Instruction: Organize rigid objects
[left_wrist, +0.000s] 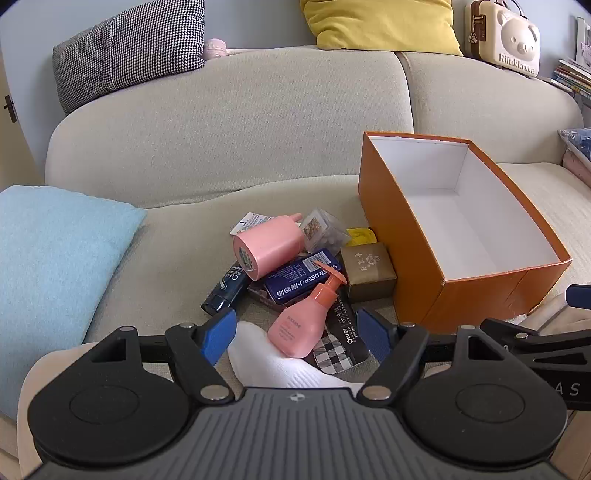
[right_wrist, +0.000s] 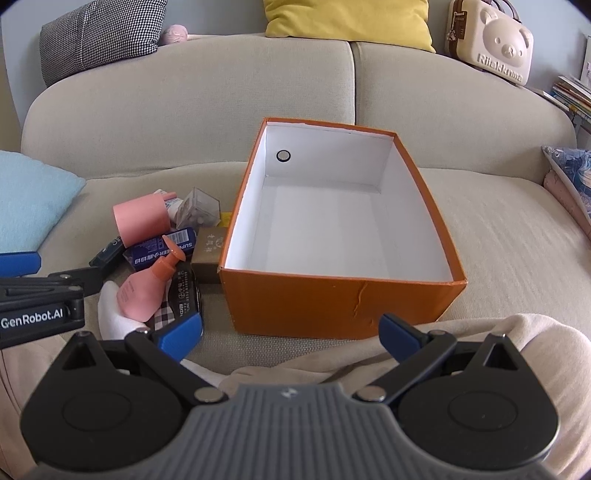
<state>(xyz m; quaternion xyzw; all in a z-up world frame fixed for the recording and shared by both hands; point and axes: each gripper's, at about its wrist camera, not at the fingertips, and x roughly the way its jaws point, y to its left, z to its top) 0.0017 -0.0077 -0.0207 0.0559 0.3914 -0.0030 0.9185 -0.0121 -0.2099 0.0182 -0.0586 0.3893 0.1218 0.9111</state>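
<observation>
Pink cup (left_wrist: 267, 246) is covering part of the dark tube (left_wrist: 224, 290) and blue tin (left_wrist: 301, 281). Yellow item (left_wrist: 360, 236) is lying mostly hidden behind the brown box (left_wrist: 369, 271); identity undeterminable.

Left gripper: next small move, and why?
Probably ease the left gripper forward and down onto the pink pump bottle. Its jaws are open, the bottle lies nearest on top of the pile, and the orange box beside it holds nothing yet.
</observation>
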